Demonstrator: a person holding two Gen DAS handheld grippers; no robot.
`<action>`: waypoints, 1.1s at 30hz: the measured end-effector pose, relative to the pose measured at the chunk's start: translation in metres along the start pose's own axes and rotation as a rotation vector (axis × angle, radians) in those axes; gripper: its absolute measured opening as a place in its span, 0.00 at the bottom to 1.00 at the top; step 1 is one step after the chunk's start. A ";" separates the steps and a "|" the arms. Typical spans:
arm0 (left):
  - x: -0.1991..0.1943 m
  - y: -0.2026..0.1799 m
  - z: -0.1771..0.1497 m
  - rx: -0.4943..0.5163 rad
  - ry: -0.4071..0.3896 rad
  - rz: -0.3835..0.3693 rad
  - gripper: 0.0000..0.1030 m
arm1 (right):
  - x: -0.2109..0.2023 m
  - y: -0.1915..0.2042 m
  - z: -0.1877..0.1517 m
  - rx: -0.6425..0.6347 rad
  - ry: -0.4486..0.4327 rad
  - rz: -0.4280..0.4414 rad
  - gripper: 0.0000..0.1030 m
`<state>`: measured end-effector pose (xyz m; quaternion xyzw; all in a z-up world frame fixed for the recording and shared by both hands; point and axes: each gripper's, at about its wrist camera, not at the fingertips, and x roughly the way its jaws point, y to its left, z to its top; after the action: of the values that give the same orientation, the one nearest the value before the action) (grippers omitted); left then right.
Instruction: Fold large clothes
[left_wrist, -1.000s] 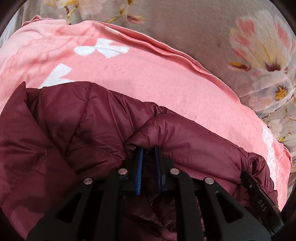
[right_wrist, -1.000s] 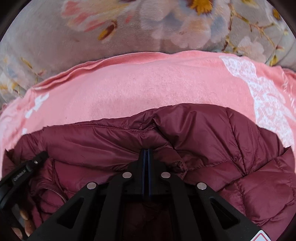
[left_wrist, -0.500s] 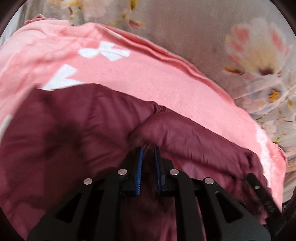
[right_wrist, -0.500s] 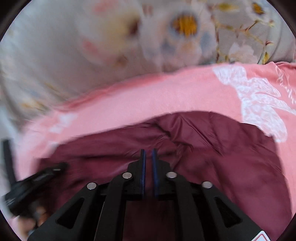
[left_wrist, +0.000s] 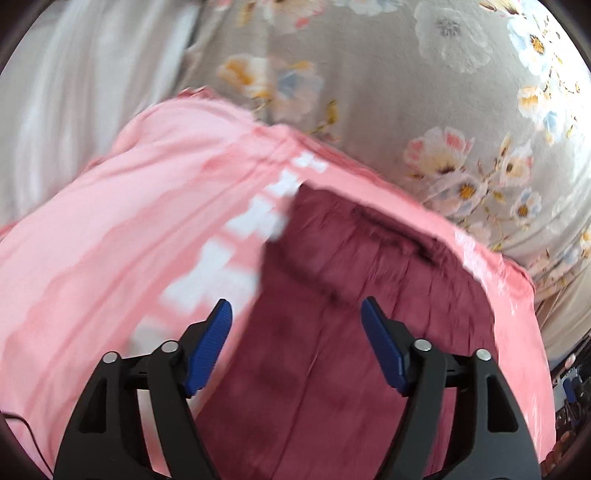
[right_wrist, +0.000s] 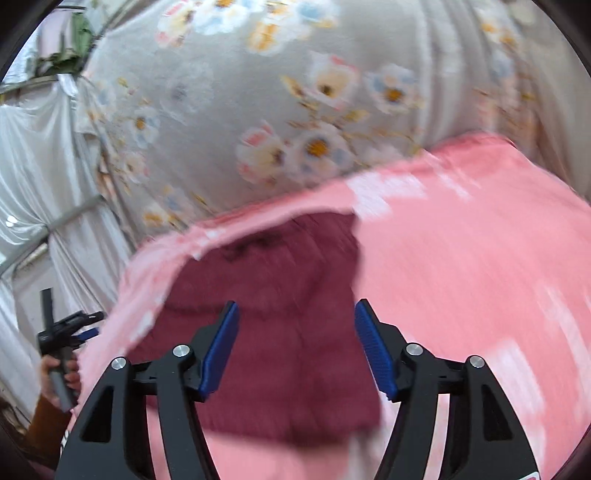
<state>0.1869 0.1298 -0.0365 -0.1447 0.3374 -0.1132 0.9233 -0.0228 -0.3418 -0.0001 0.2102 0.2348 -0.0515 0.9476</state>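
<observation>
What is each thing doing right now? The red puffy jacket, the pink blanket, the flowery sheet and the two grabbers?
Maroon puffy jacket: lying folded on the pink blanket, held by neither gripper.
Pink blanket: spread flat over the flowery sheet, under the jacket.
Flowery sheet: lying beneath the blanket.
Left gripper: jaws opening, nothing between them.
Right gripper: jaws opening, nothing between them.

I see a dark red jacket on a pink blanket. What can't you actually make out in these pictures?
- Jacket quilting and folds: smeared by motion blur, both wrist views.
- Jacket's near edge, left wrist view: cut off by the frame and the left hand-held gripper.
- White print on the pink blanket: blurred, unreadable.
- Items at the left view's right edge: too small.
</observation>
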 end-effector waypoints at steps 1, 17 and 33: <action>-0.008 0.012 -0.014 -0.023 0.024 0.010 0.73 | -0.008 -0.008 -0.014 0.038 0.021 -0.012 0.63; 0.012 0.078 -0.102 -0.308 0.162 -0.060 0.75 | 0.040 -0.044 -0.105 0.342 0.148 -0.016 0.65; 0.022 0.060 -0.098 -0.379 0.183 -0.116 0.14 | 0.077 -0.031 -0.094 0.417 0.140 -0.028 0.11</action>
<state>0.1457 0.1601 -0.1414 -0.3240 0.4261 -0.1133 0.8370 -0.0008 -0.3302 -0.1232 0.4014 0.2873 -0.0974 0.8642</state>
